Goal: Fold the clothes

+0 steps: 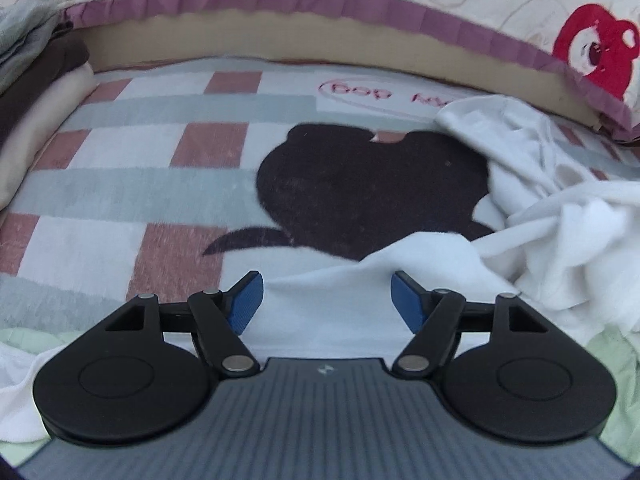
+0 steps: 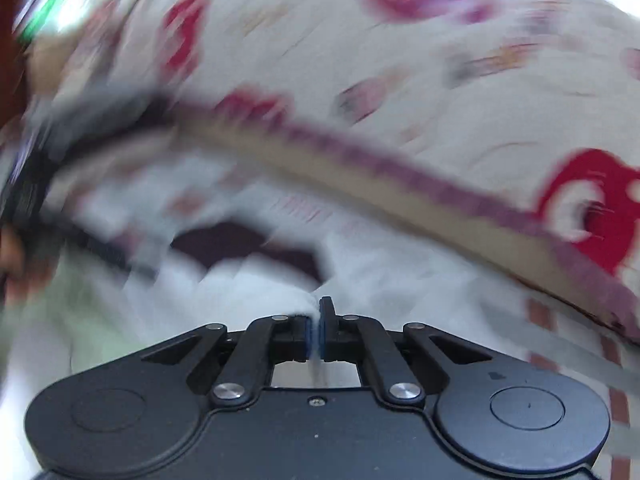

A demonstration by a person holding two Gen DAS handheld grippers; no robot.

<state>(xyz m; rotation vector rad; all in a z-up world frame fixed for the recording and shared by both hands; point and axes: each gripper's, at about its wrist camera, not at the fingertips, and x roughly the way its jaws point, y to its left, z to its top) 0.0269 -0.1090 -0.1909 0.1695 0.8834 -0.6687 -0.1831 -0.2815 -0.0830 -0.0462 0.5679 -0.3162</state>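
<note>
A white garment (image 1: 536,216) lies crumpled on a checked blanket (image 1: 132,160), bunched at the right and spreading flat toward me. My left gripper (image 1: 327,300) hangs open just above the garment's near flat part, blue pads (image 1: 248,300) wide apart with nothing between them. In the blurred right wrist view my right gripper (image 2: 316,328) is shut on a fold of the white garment (image 2: 260,284), with cloth pinched between the blue pads.
A dark dog-shaped print (image 1: 360,188) marks the blanket's middle. A cream pillow with red bears and a purple frill (image 1: 280,0) runs along the back. Folded clothes (image 1: 48,80) are stacked at the far left. A pale green cloth (image 1: 612,360) shows at the near edges.
</note>
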